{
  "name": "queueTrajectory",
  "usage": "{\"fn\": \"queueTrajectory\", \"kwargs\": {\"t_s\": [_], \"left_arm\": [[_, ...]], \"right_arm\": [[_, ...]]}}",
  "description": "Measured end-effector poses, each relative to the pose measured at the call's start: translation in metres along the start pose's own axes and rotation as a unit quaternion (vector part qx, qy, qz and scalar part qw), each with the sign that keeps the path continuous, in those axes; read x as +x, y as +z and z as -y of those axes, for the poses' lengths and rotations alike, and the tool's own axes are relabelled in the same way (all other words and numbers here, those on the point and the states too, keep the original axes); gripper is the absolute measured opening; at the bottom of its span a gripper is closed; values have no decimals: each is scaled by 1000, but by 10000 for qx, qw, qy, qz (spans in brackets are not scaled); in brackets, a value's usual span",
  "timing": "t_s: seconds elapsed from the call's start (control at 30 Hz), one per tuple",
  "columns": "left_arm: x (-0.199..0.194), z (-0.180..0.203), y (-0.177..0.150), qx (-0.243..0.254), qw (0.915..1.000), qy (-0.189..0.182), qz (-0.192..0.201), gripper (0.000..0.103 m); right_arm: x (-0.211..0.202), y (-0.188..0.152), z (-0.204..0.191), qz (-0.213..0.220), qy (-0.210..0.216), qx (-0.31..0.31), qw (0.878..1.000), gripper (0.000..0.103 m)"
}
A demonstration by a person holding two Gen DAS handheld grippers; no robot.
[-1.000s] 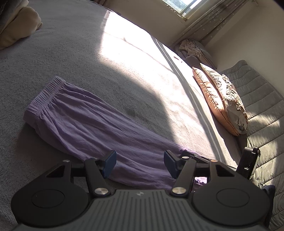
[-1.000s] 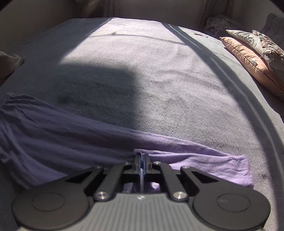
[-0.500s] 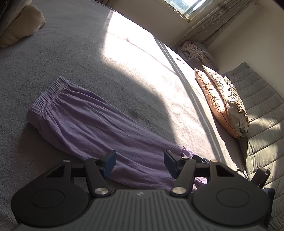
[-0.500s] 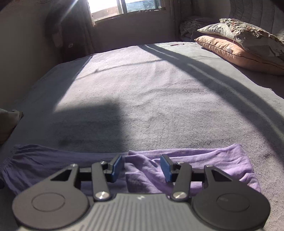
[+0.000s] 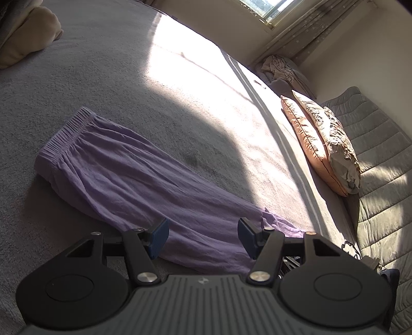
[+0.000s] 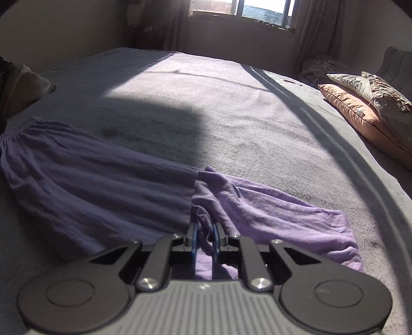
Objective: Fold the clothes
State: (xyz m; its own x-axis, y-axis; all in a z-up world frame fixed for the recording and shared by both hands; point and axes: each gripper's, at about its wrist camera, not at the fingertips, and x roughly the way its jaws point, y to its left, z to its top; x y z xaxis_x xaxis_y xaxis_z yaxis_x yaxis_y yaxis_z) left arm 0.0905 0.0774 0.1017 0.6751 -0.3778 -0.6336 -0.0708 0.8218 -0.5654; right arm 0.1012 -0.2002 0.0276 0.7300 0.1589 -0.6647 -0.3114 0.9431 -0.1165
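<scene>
The purple garment point(image 5: 134, 180) is laid lengthwise on the bed point(image 5: 159, 85), waistband far left, hem near right. No fold is seen yet; every fold is judged still to be made. A bunch of hem has just been closed on by the right hand-held gripper point(image 6: 205, 238). The left hand-held gripper point(image 5: 202, 238) is held wide above the cloth. Pillows point(image 5: 322, 144) are seen at the right, a window point(image 6: 260, 13) beyond.
</scene>
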Motion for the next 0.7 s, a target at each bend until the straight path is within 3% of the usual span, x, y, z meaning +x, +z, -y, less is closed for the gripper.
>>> {"fn": "queueTrajectory", "kwargs": {"t_s": [0.17, 0.3, 0.4, 0.6, 0.7], "left_arm": [[-1, -2, 1, -62, 10000, 33, 20, 62], [0, 0, 0, -34, 10000, 18, -5, 62], [0, 1, 0, -27, 10000, 8, -16, 62], [0, -1, 0, -67, 10000, 18, -9, 62], [-1, -1, 1, -79, 10000, 0, 2, 62]], "right_arm": [[-24, 10, 12, 396, 509, 848, 9943, 4], [-25, 7, 7, 308, 796, 1100, 9903, 4], [-13, -4, -5, 6, 672, 898, 9937, 4], [-13, -5, -22, 92, 478, 707, 9963, 4], [-15, -3, -18, -30, 451, 643, 9969, 12]]}}
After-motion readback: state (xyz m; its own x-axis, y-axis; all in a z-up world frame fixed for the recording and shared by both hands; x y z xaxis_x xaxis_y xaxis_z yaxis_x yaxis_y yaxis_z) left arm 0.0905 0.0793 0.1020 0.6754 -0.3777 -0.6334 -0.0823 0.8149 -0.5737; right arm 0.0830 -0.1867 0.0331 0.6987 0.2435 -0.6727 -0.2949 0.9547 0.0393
